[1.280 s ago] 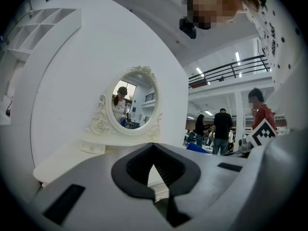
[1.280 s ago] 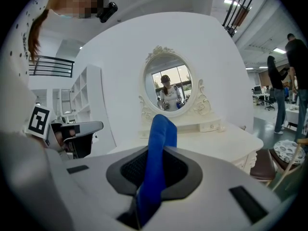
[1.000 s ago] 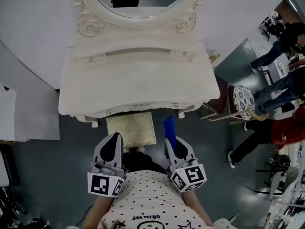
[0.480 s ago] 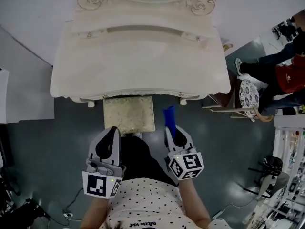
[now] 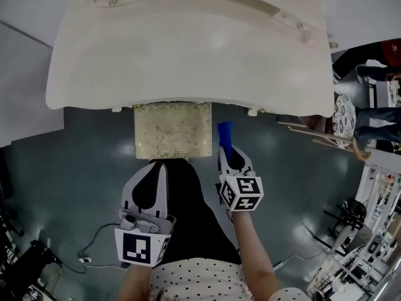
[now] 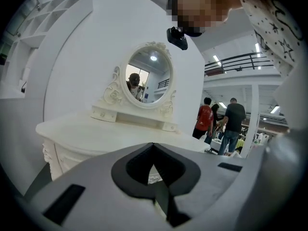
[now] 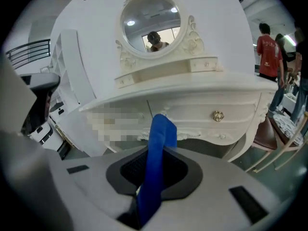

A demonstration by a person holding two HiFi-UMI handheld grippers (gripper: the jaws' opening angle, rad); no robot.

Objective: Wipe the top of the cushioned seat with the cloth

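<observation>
Cloth (image 7: 156,148) pinched in R gripper (image 5: 229,158); L gripper (image 5: 156,171) closed, empty.

The person wears a white shirt (image 5: 200,281) scattered with small black dots; the left gripper view also shows black outlined stars on it. Beyond the shirt's hem the legs are covered in plain black clothing (image 5: 188,205). The left gripper (image 5: 158,167) and right gripper (image 5: 229,150) have pale grey shells, and their fingers (image 6: 96,191) carry black spade-shaped pads and small black rectangular insets. At the end nearest the shirt each has a white cube with black square markers: the left cube (image 5: 141,246) and the right cube (image 5: 241,193). A small grey round knob (image 5: 128,219) sits just beyond the left cube.
</observation>
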